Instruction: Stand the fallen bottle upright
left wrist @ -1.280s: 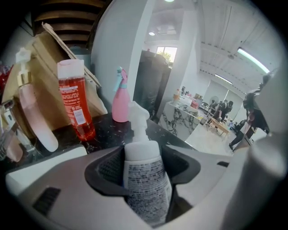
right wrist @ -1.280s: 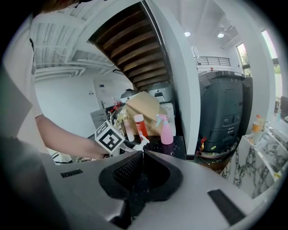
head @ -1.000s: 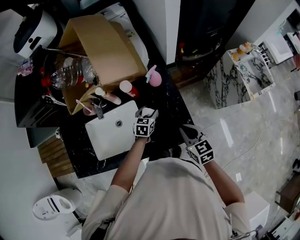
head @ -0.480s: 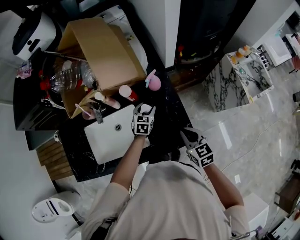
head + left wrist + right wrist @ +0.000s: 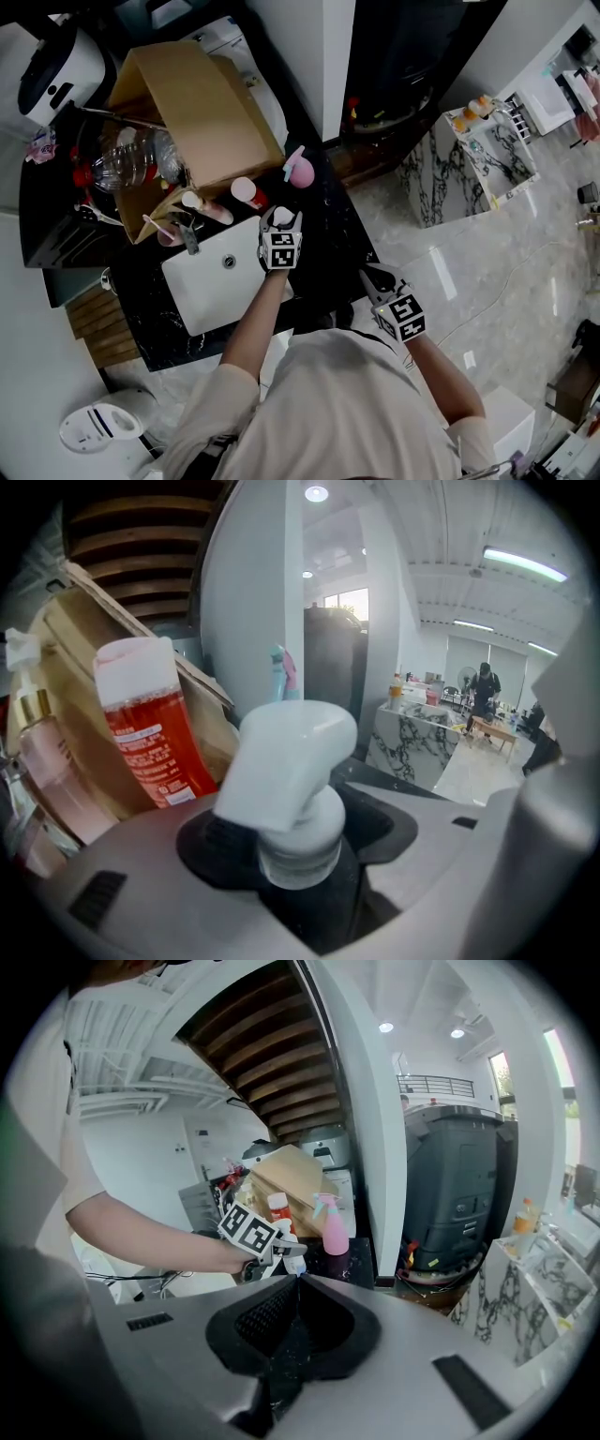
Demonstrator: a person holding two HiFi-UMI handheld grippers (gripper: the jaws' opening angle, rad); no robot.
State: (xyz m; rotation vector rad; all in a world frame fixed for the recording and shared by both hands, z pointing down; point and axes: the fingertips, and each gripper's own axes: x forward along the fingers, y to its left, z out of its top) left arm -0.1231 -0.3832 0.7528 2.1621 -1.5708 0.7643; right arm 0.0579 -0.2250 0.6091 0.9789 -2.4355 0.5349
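Bottle [image 5: 286,785] with white pump head

It was a kitchen corner: a black stone counter [image 5: 328,234] held an inset white sink [image 5: 206,286], with a rice cooker [image 5: 61,66] alongside.
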